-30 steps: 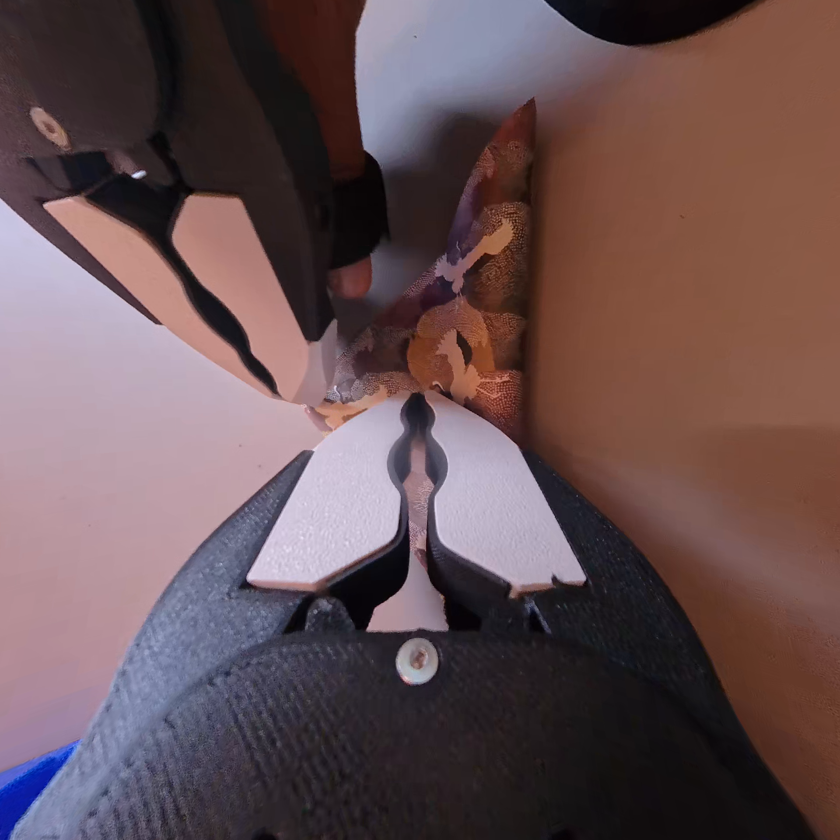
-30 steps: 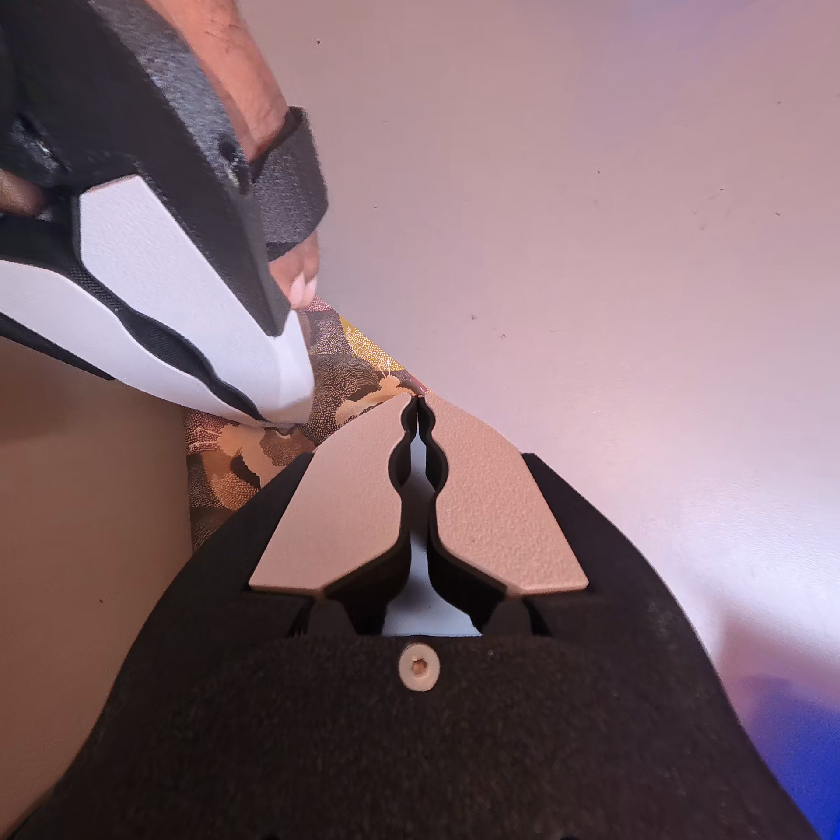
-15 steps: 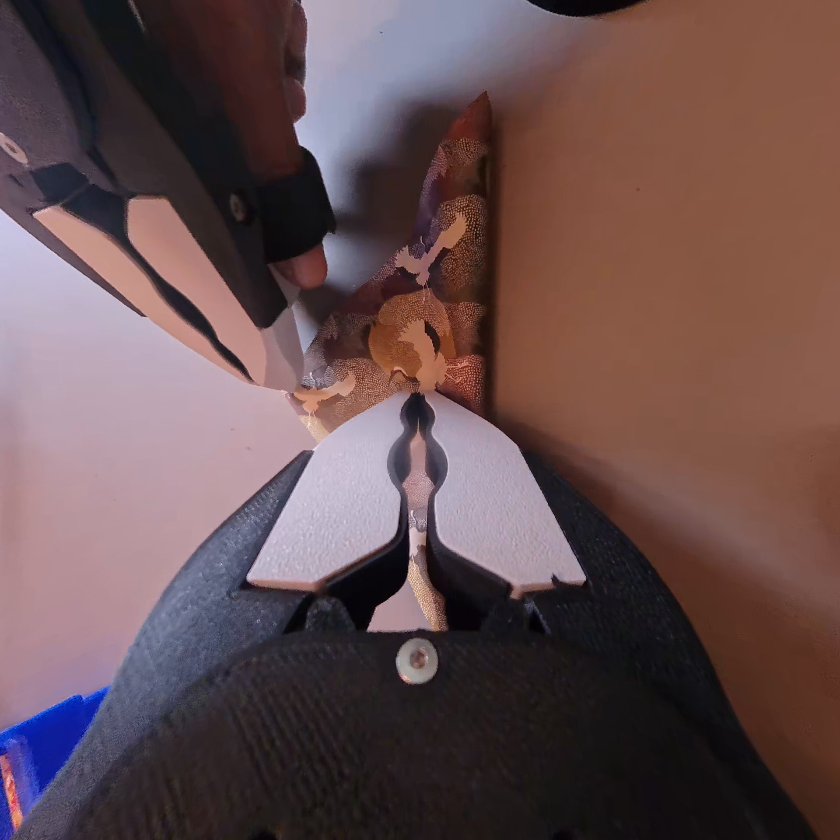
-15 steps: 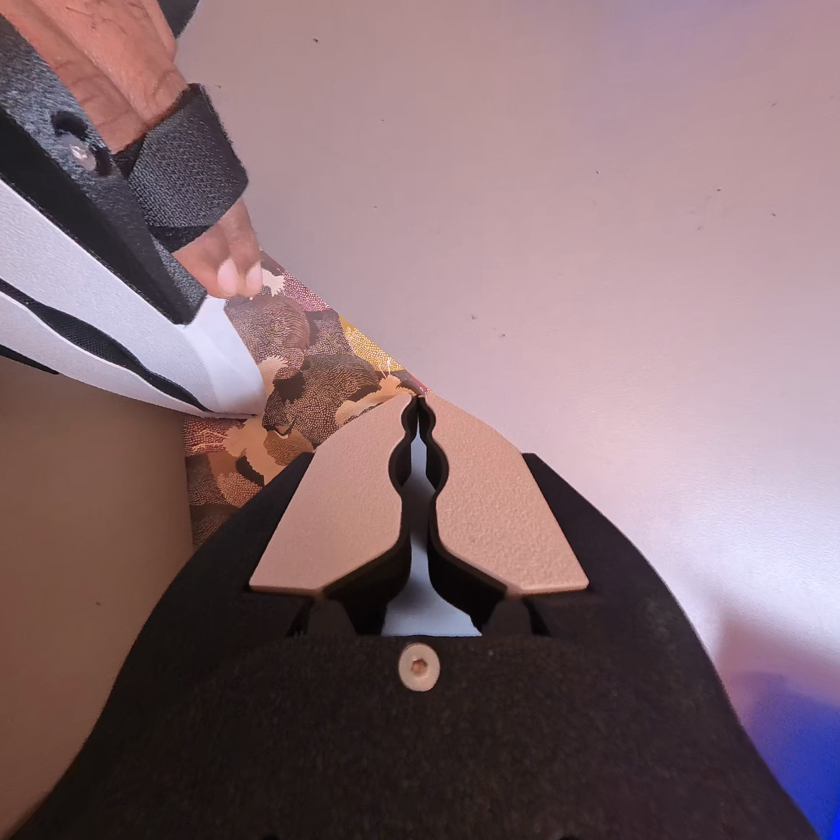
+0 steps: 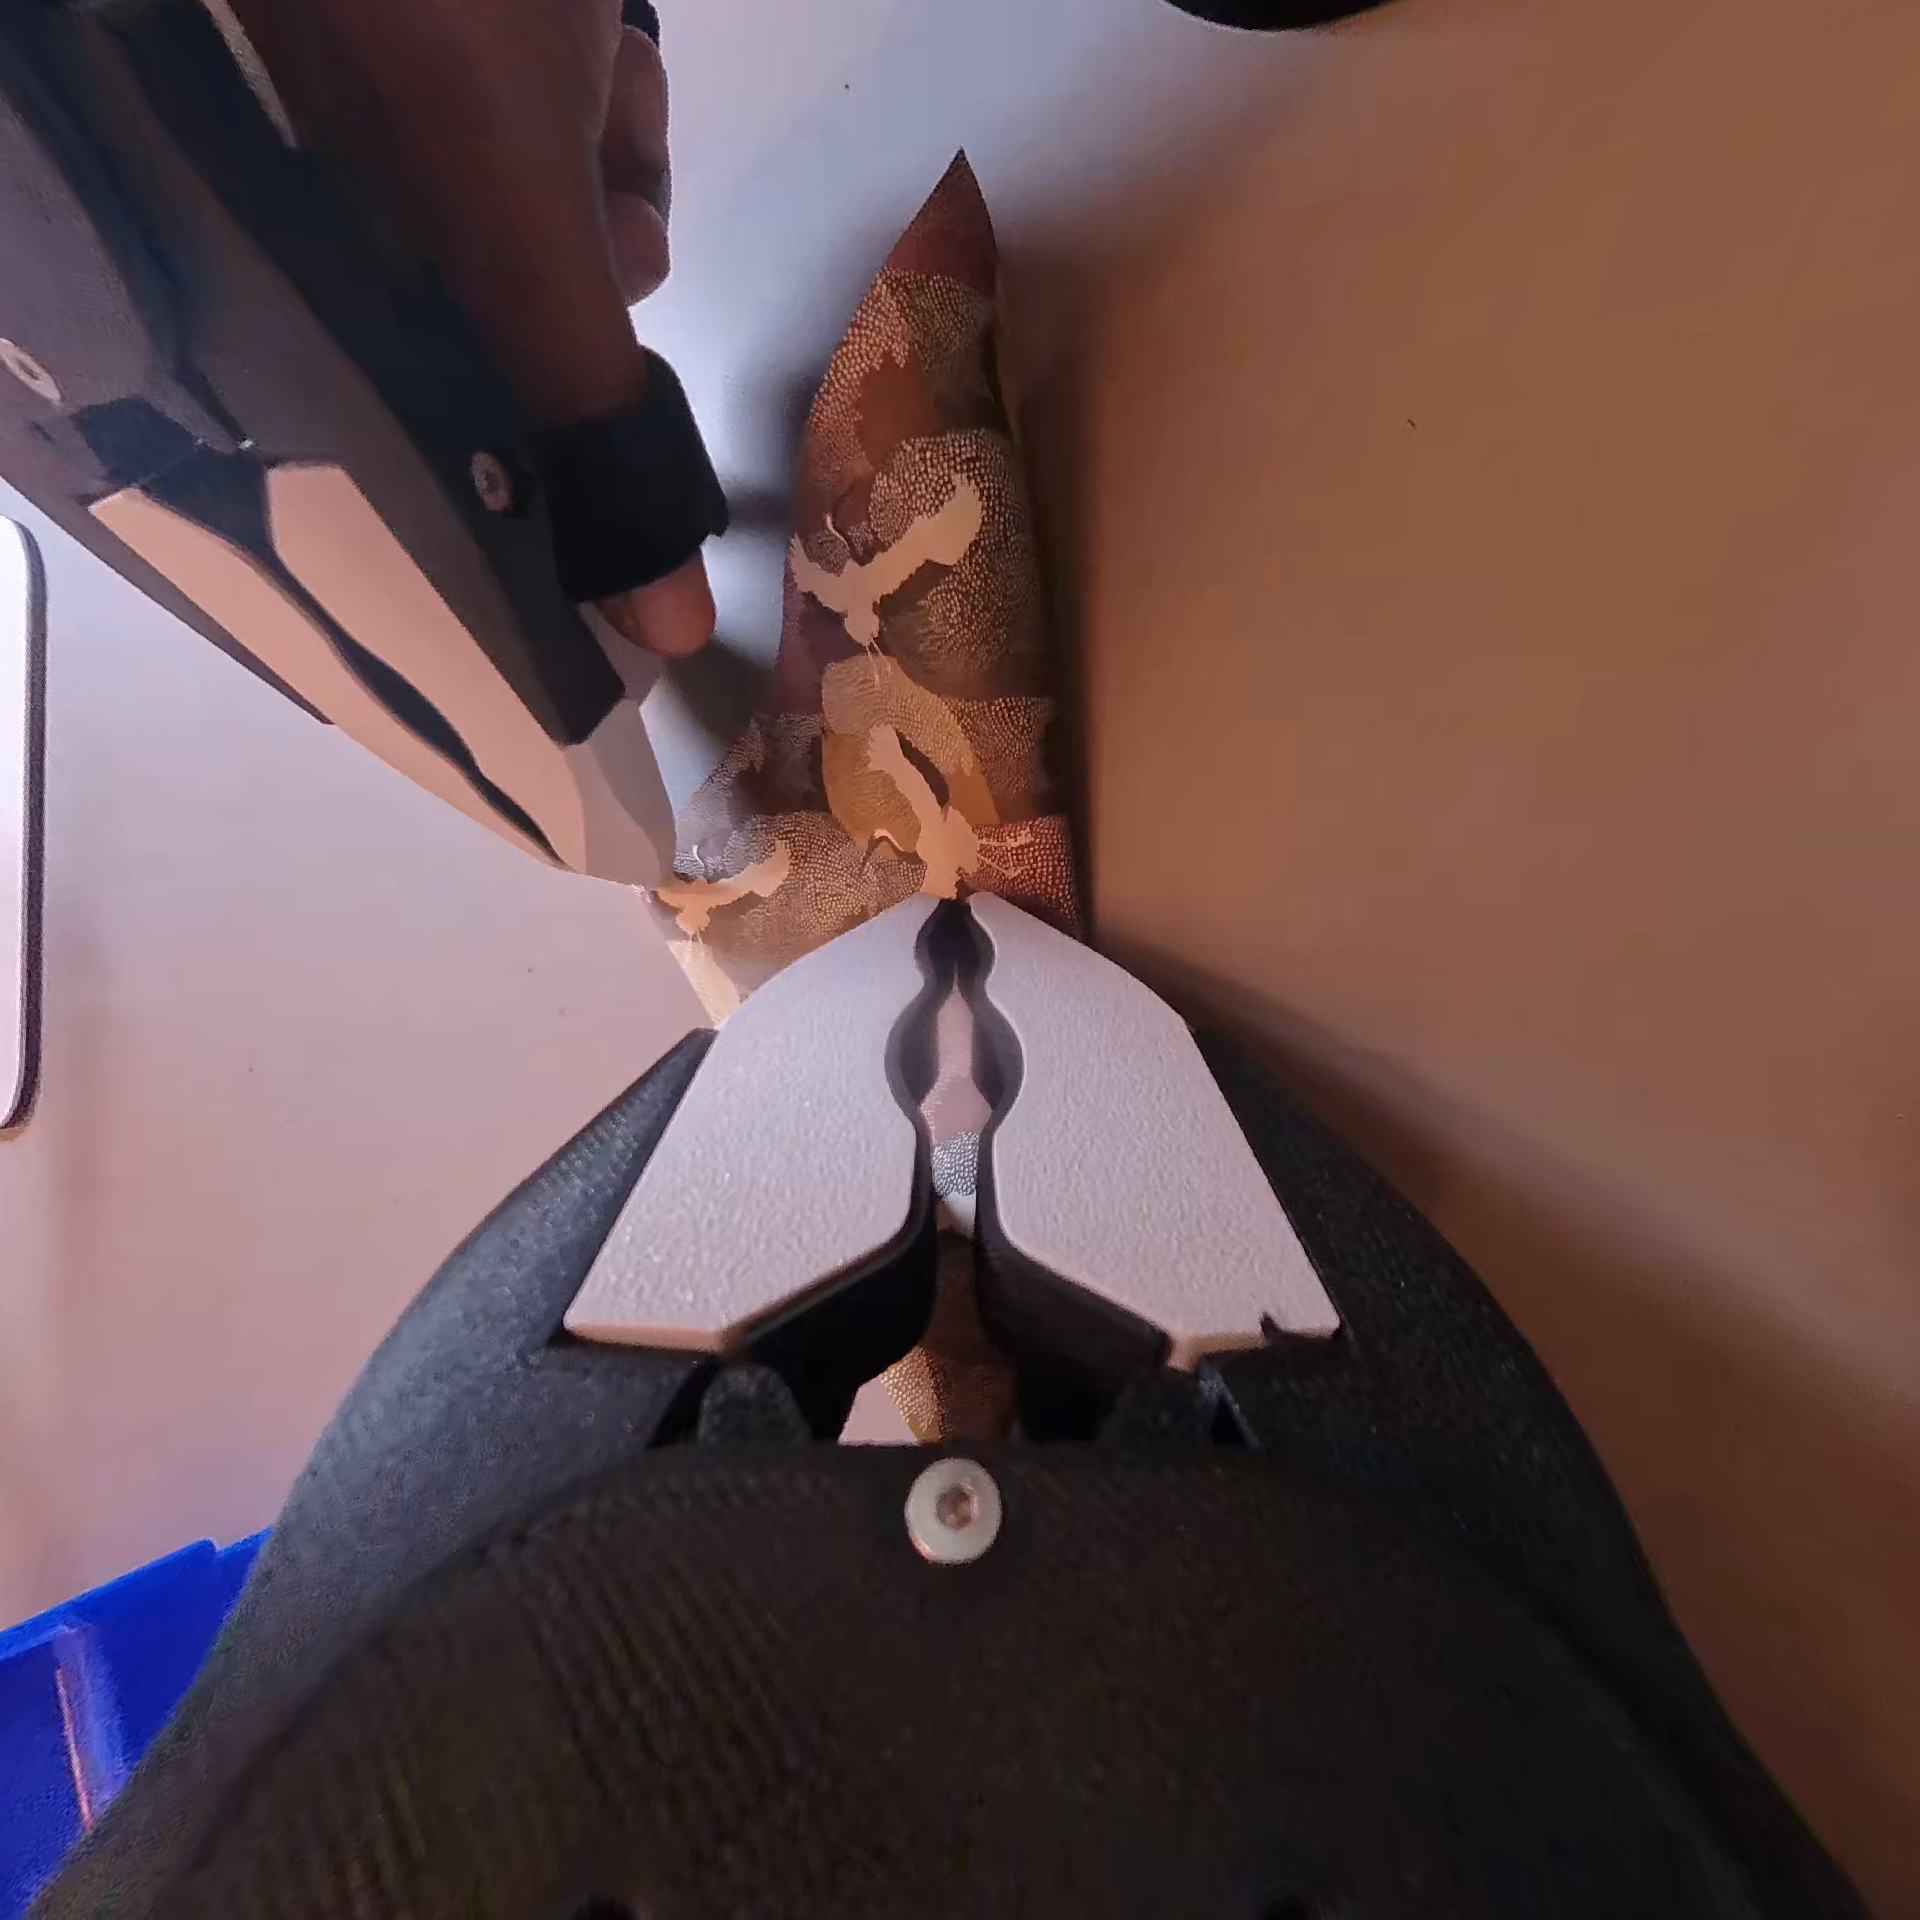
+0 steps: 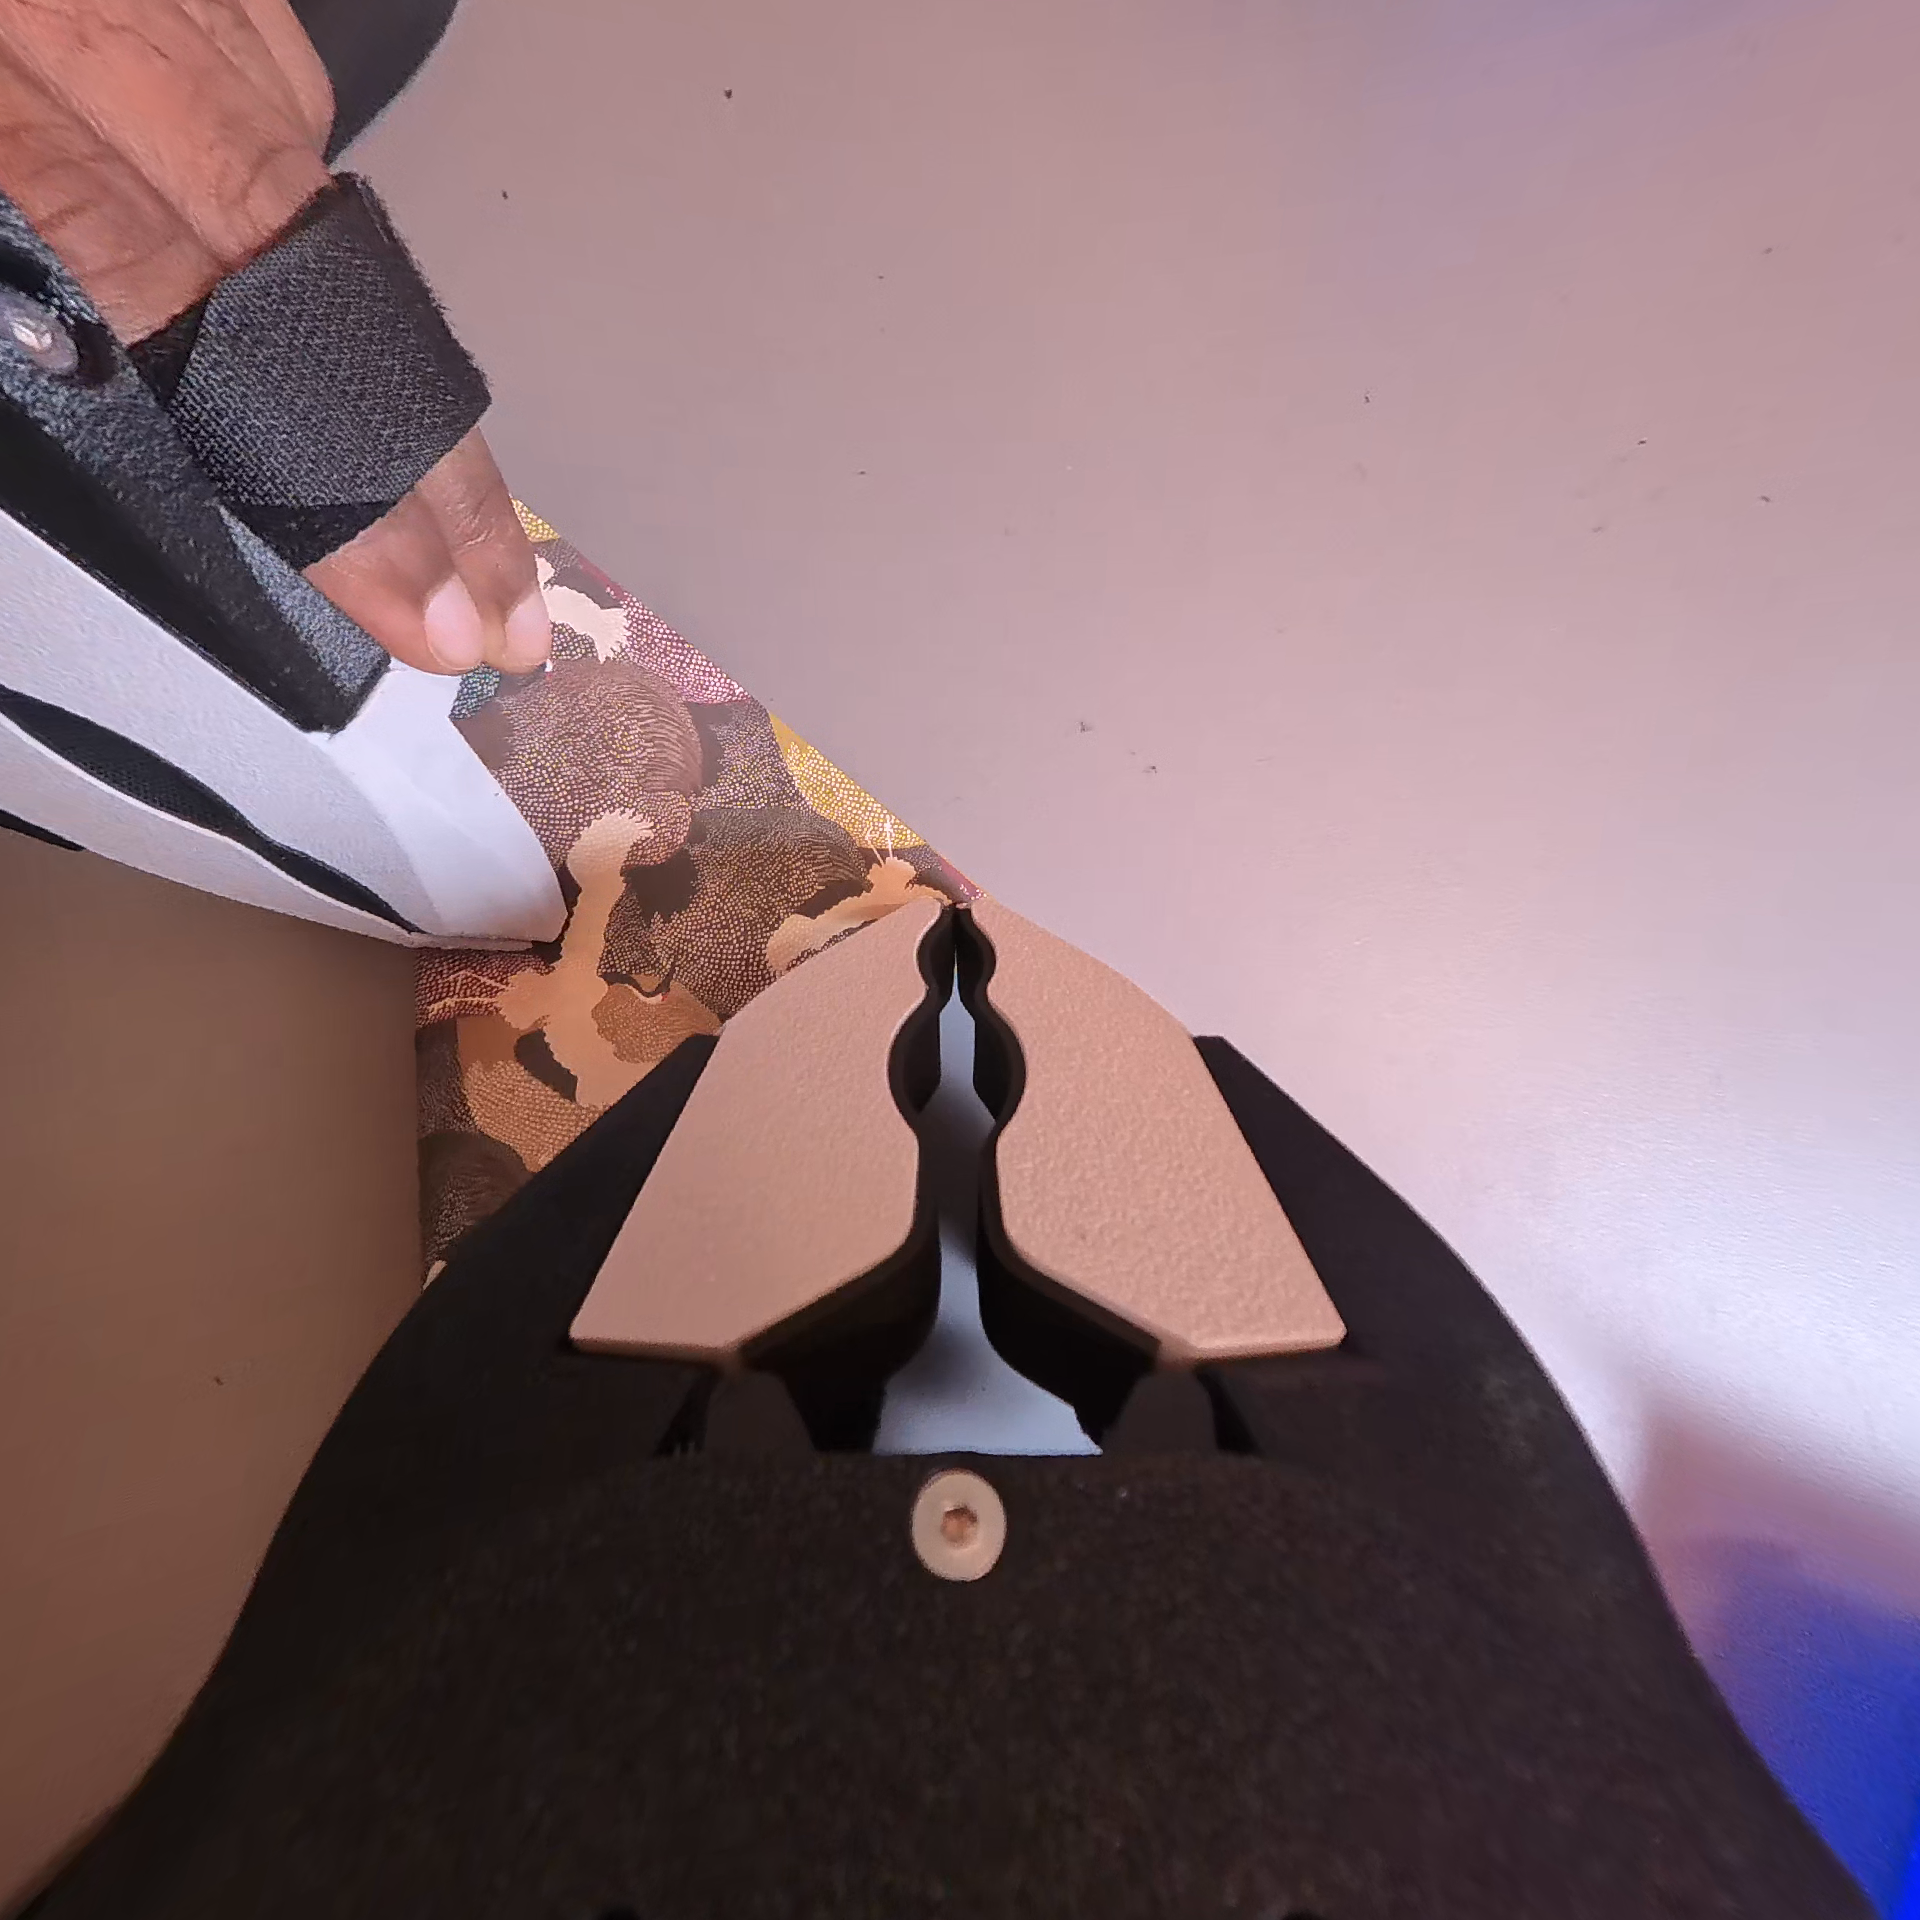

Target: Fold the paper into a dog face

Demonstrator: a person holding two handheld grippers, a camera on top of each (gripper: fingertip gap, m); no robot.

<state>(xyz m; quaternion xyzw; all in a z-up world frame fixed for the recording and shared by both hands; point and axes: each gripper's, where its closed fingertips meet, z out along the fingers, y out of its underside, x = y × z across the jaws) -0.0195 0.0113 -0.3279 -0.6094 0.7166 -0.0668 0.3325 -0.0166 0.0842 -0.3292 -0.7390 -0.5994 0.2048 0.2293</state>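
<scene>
The paper is printed with cranes in brown and gold and is plain tan on its other side. A narrow pointed strip of the print shows beside the tan sheet. My left gripper is shut on the paper, and print shows in the gap between its fingers. In the right wrist view the paper lies on the white table with the left gripper on it. My right gripper is shut, its tips at the paper's edge; only table shows between its fingers. It also shows in the left wrist view, touching the paper's left corner.
The white table stretches beyond the paper. A blue bin sits at the lower left of the left wrist view. A flat white object lies at that view's left edge. A person's hands hold both grippers. The left gripper's tips are roughly 7 centimetres from the right gripper's. The flat white object is about 30 centimetres from my right fingertips and 35 centimetres from my left.
My left gripper has drawn back along the paper, away from the right gripper, so more of the printed strip shows. The right gripper has stayed put at the paper's edge.
</scene>
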